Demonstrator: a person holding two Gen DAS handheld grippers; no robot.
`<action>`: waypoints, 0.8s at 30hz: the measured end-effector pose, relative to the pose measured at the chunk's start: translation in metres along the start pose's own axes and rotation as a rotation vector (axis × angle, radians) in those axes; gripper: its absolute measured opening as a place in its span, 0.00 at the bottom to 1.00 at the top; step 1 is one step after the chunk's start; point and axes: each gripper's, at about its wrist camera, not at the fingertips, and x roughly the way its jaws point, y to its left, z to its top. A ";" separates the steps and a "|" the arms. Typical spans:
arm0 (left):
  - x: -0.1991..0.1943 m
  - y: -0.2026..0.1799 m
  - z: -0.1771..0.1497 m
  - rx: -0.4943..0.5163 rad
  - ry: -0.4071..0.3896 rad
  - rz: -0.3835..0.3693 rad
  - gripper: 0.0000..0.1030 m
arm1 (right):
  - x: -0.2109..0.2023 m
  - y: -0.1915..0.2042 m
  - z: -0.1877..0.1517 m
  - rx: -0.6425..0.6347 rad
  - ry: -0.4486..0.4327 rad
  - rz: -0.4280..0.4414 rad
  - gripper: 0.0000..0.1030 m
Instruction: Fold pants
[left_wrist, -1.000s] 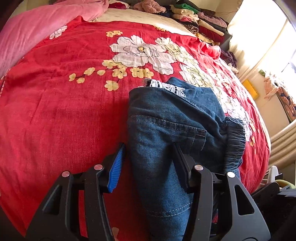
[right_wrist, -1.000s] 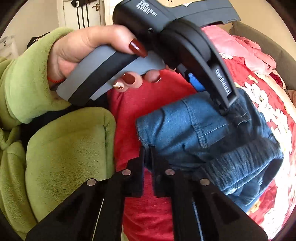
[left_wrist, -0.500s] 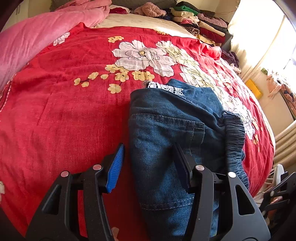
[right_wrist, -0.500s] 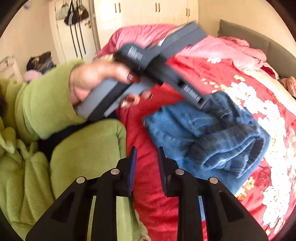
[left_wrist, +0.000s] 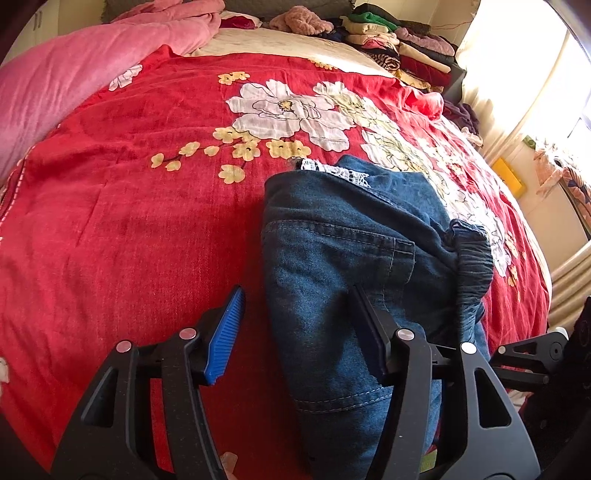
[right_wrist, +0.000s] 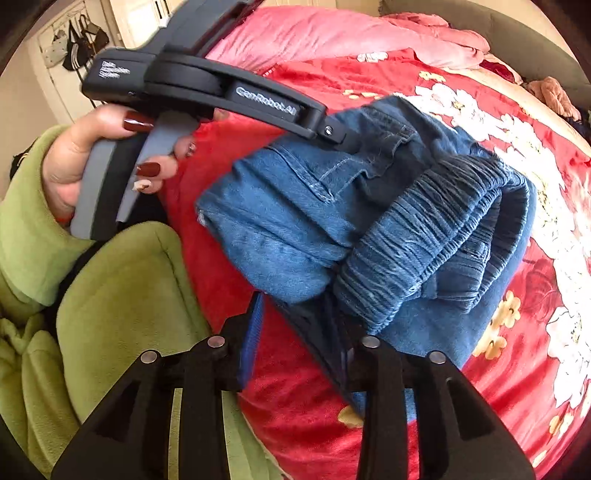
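Folded blue denim pants lie on the red flowered bedspread, with a white lace trim at the far edge and the elastic waistband bunched on one side. My left gripper is open, its jaws astride the near left part of the pants without holding them. My right gripper is open at the near edge of the pants, just in front of the fold. The left gripper's body and the hand holding it show in the right wrist view, above the pants.
A pink quilt lies at the bed's far left. A stack of folded clothes sits at the head of the bed. The person's green sleeves are at the bed's near edge. A bright window is to the right.
My right gripper has opened and let go of the pants edge it was pinching, then come back close to the fold. The left gripper stays open over the pants.
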 end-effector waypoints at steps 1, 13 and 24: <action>0.000 0.001 0.000 -0.002 -0.001 0.000 0.49 | -0.004 0.002 -0.002 -0.003 -0.010 0.005 0.31; -0.021 0.002 -0.006 -0.015 -0.052 0.018 0.49 | -0.052 0.009 0.002 -0.007 -0.128 -0.025 0.46; -0.048 -0.021 -0.031 0.050 -0.087 -0.008 0.46 | -0.087 -0.051 0.014 0.204 -0.248 -0.166 0.50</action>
